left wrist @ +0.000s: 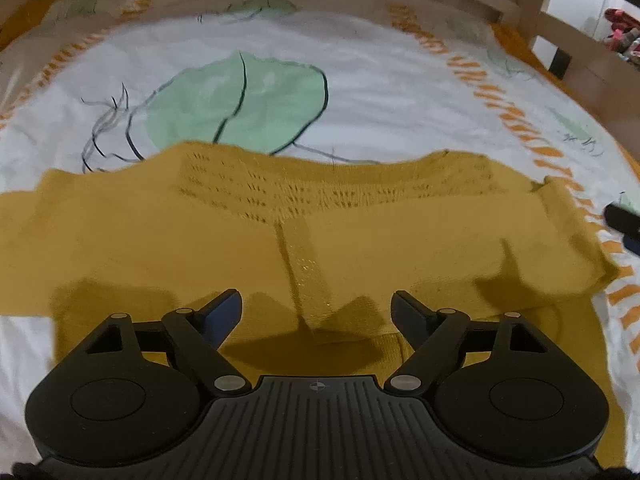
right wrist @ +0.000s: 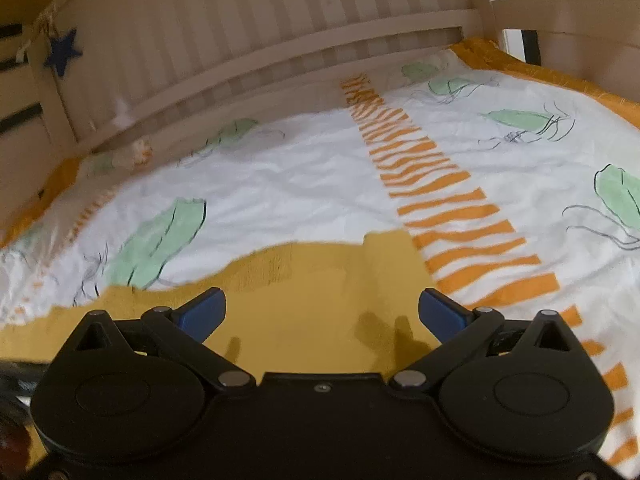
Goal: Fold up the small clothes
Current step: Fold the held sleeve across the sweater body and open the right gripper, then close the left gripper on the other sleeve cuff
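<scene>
A mustard-yellow knitted top [left wrist: 304,232] lies spread flat on the white bedspread [left wrist: 360,76], its openwork neckline toward the far side and a sleeve folded in at the right. My left gripper [left wrist: 316,308] hovers over the garment's near middle, jaws apart with only cloth beneath them. In the right wrist view the same yellow top [right wrist: 312,300] fills the near foreground. My right gripper [right wrist: 322,312] stands wide open above its right part, nothing between the blue pads [right wrist: 200,314].
The bedspread has green leaf prints [left wrist: 248,104] and orange striped bands [right wrist: 436,184]. A wooden slatted bed rail [right wrist: 280,28] runs along the far side, with a blue star [right wrist: 64,54] hanging at its left. A dark object [left wrist: 624,224] lies at the right edge.
</scene>
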The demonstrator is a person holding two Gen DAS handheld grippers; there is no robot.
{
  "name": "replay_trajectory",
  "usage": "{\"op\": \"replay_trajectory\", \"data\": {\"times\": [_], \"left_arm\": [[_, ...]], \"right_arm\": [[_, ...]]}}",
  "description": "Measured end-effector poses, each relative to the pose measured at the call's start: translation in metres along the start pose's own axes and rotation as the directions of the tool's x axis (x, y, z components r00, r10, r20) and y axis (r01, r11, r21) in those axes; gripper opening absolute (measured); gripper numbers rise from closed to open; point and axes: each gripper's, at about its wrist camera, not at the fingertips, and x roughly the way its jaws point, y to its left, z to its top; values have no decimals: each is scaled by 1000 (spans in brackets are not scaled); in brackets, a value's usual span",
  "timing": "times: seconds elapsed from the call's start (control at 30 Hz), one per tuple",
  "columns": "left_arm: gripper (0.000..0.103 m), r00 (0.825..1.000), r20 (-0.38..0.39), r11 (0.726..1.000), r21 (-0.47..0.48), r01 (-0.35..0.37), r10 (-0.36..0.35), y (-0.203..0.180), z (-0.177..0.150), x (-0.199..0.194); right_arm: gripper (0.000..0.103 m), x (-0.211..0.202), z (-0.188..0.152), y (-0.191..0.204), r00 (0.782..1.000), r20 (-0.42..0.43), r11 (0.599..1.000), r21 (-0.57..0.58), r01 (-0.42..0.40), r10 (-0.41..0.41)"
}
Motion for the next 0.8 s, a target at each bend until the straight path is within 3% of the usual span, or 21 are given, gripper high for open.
{"op": "replay_trajectory", "data": {"times": [0.17, 0.23, 0.3, 0.37, 0.47, 0.63, 0.8], "left_arm": [[66, 1000, 8, 1000, -8, -16, 16, -8, 1, 10], [49, 999, 27, 999, -23, -26, 26, -10, 4, 11], [26, 999, 32, 999, -38, -38, 39, -11, 7, 10], [14, 997, 53, 998, -30, -50, 51, -13, 10, 6], [7, 992, 118, 999, -2, -52, 52, -16, 16, -12], [7, 974, 220, 998, 13, -59, 55, -5, 32, -51], [7, 959, 260, 993, 2, -116, 111, 16, 48, -70]], "right_arm": [[103, 0, 4, -22, 999, 17, 995, 88, 41, -42], [103, 1, 6, -31, 999, 11, 989, 137, 47, -49], [103, 0, 7, -37, 998, 7, 984, 166, 59, -61], [103, -1, 8, -41, 997, 8, 981, 179, 80, -83], [103, -2, 10, -48, 993, 11, 975, 194, 110, -114], [103, -1, 10, -57, 989, -7, 964, 225, 142, -145], [103, 2, 10, -58, 989, -23, 964, 225, 145, -143]]}}
